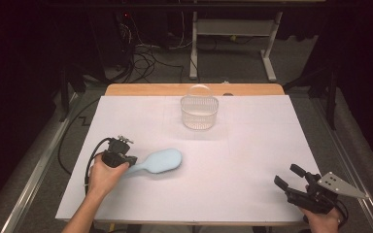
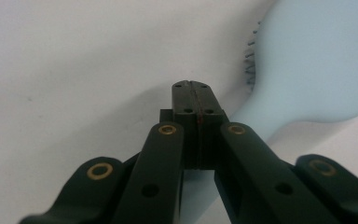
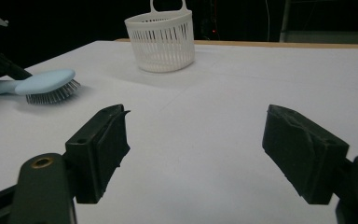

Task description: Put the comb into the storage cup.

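**Pale blue hairbrush at my left claw, white basket beyond**

White paper covers the table [image 1: 252, 160] in front of me, and I hold a black two-jaw claw in each hand.

Nearest to me, at the right corner of the table, my right claw [image 1: 287, 177] rests low over the paper in my right hand [image 1: 323, 219]. Its jaws stand wide apart with nothing between them; from its own camera I see only bare white surface in the gap. A grey three-cornered plate sits on top of it.

Slightly farther in, on the left side, my left hand [image 1: 103, 177] holds my left claw [image 2: 193, 95]. Its jaws are pressed together, the two pads meeting along a thin line. The pale blue hairbrush [image 1: 158, 161] lies on the paper with its handle end at this claw and its oval head pointing toward the middle of the table. From the left claw's own camera, the closed tips sit just beside the narrow neck of the brush, and I cannot tell whether they pinch the handle or merely touch it. The brush lies bristles down, dark bristles showing under its head. It is well apart from my right claw.

Farthest away, near the back edge of the table, a white slotted plastic basket [image 1: 199, 112] with a hanging loop stands upright, well apart from the brush.
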